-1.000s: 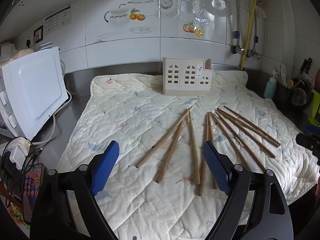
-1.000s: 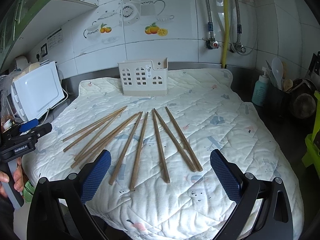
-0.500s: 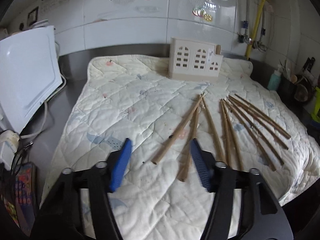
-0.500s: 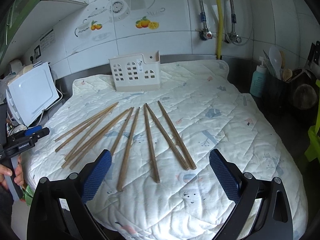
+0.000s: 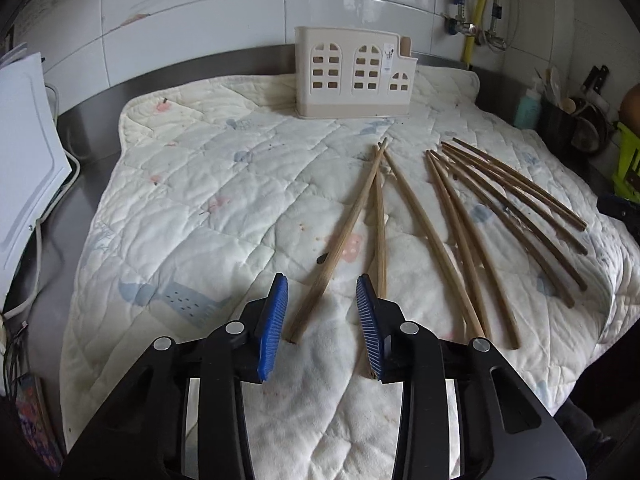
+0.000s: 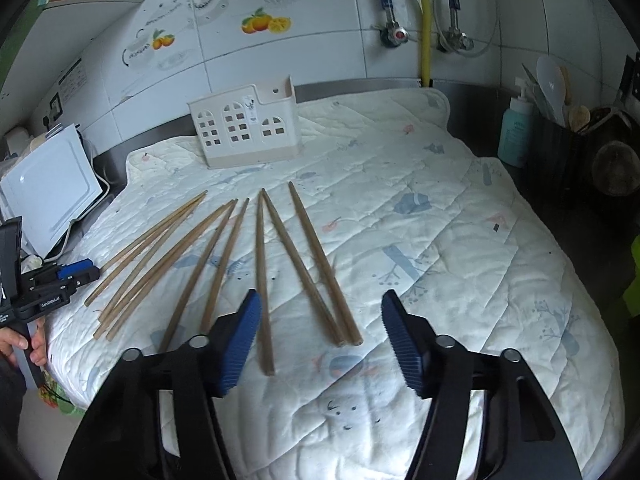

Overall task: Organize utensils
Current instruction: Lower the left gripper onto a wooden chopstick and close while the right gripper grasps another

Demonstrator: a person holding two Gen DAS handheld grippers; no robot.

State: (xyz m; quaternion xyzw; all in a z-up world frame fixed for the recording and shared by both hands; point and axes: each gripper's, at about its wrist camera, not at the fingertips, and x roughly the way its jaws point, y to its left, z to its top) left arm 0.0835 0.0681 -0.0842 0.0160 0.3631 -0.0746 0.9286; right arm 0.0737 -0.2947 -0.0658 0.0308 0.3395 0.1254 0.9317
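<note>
Right wrist: chopsticks (image 6: 262,280) point toward holder (image 6: 244,130).

Soft even daylight, faint shadows, glare on wall tiles (image 6: 320,52), heavy fisheye warp w/ dark corners.

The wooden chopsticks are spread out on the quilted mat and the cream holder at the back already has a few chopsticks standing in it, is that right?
Not quite. The chopsticks are indeed spread out on the quilted mat, and the cream holder does stand at the back, but no chopsticks stand in it: nothing rises above its rim. The right wrist view shows this, and the left wrist view agrees.
</note>
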